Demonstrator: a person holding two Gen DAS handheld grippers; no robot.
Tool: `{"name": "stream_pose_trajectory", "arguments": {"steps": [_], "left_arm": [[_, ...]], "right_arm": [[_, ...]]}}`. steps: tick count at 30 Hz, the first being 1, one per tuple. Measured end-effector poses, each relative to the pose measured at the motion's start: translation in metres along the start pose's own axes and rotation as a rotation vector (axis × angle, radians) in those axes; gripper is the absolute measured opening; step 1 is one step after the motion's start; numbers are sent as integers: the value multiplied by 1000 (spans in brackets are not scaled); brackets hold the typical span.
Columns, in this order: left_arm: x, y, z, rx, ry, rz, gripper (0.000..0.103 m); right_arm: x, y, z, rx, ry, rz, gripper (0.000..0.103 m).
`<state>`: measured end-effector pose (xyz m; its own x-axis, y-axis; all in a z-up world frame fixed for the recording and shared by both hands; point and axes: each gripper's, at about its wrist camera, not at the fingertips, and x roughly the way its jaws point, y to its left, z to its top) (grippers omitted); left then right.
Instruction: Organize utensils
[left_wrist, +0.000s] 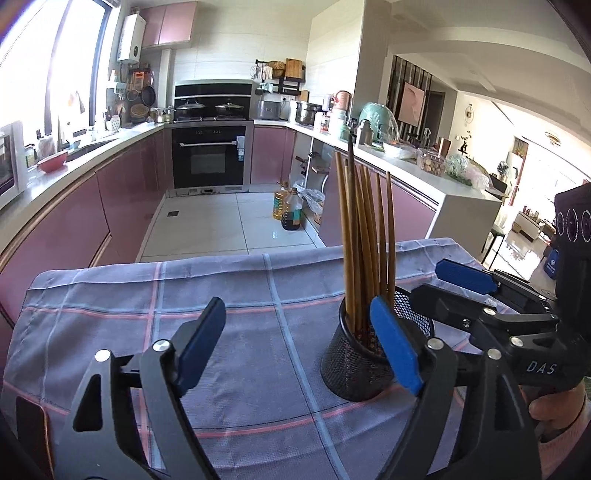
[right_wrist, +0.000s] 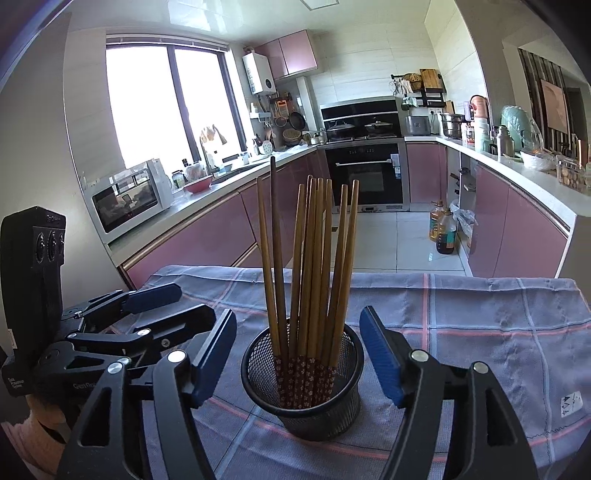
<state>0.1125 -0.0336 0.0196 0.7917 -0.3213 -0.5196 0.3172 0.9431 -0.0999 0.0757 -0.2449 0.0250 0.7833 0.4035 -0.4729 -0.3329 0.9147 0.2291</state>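
I'm in a home kitchen: pink cabinets (right_wrist: 192, 243) along both sides, built-in oven (right_wrist: 367, 177) with pots on the hob at the far end, microwave (right_wrist: 129, 199) on the left counter.

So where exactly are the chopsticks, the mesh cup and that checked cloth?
chopsticks (right_wrist: 314, 258): right wrist view, on the wooden shafts mid-bundle.
mesh cup (right_wrist: 325, 413): right wrist view, on its front wall.
checked cloth (right_wrist: 480, 332): right wrist view, on a bare patch right of the cup.
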Motion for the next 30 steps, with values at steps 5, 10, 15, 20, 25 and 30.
{"name": "stream_pose_trajectory", "arguments": {"steps": [5,10,15,20,25,30], "left_arm": [[-28,5,-14,2,-64,75,97],[-54,5,-27,5,-99,124,97],[-83,10,-43,-16,-143,161,97],[-109,13,-50,-28,-205,184,97],[-125,13,-52,-30,-242,202,97],[-134,9,-57,-30,-258,227,97]], "right_arm": [[-15,7,-8,-8,-47,-16,88],[-30,17,-20,-44,-99,-57,96],[-41,25,-31,-59,-143,-85,96],[-49,36,-39,-76,-174,-115,96],[-54,44,-47,-95,-194,-150,96],[-58,50,-51,-90,-209,-159,96]]}}
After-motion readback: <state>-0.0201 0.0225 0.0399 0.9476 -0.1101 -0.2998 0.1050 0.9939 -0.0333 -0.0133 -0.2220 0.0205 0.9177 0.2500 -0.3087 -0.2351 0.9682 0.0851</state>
